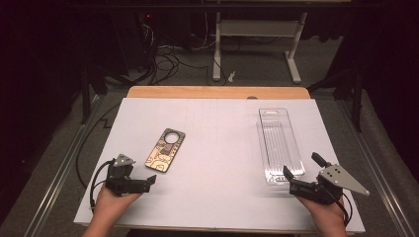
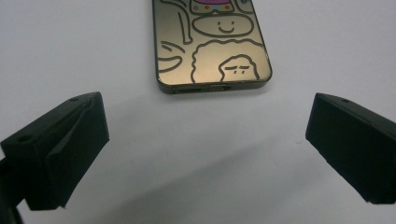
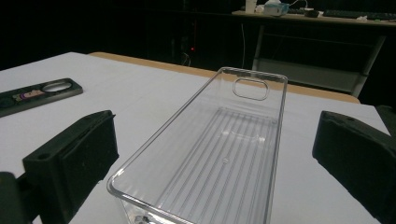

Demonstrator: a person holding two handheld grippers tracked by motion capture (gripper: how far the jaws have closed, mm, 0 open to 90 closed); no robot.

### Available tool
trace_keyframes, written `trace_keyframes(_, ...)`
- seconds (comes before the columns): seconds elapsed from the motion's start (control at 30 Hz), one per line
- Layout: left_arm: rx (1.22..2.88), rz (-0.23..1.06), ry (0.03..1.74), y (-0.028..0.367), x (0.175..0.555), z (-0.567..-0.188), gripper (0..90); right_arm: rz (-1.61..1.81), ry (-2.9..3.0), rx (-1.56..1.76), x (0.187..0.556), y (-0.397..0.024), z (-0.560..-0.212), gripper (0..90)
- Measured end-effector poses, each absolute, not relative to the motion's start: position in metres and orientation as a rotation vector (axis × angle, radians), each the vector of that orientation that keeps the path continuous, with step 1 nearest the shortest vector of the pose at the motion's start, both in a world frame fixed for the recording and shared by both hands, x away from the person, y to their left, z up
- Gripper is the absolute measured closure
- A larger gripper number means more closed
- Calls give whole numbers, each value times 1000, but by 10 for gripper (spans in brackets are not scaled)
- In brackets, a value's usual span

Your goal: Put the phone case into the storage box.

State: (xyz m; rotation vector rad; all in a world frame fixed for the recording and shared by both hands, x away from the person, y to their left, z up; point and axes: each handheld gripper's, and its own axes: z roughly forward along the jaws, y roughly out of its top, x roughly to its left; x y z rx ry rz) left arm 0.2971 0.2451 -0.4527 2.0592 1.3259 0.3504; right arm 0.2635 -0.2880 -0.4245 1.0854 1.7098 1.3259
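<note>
Both claws released: left claw (image 2: 205, 140) near cropped phone case (image 2: 210, 46); right claw (image 3: 215, 158) at clear bin (image 3: 210, 154), possibly empty.

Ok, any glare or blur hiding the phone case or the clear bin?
Left gripper view: warm sheen on the phone case, drawings readable, left claw jaws soft. Right gripper view: clear bin sharp, small highlights. High view: surroundings dark, table evenly lit.

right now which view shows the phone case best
The high view: the whole phone case with its camera hole. The left gripper view gives its bottom end and drawings close up; the right gripper view, a thin sliver at far left.
</note>
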Motion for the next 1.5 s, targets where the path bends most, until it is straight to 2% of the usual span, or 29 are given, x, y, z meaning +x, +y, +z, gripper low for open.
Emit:
trace_keyframes(0.07, 2039, 312, 1335, 245, 297, -452, 6, 1333, 1706, 1092, 263, -288, -424, 3)
trace_keyframes(0.37, 2104, 325, 1336, 237, 301, -447, 6, 1323, 1736, 1117, 265, -291, -424, 3)
trace_keyframes(0.77, 2161, 190, 1435, 236, 313, -446, 6, 1305, 1745, 1119, 264, -300, -426, 1)
trace_keyframes(1.5, 2331, 78, 1483, 224, 328, -436, 6, 1316, 1762, 1100, 264, -294, -426, 1)
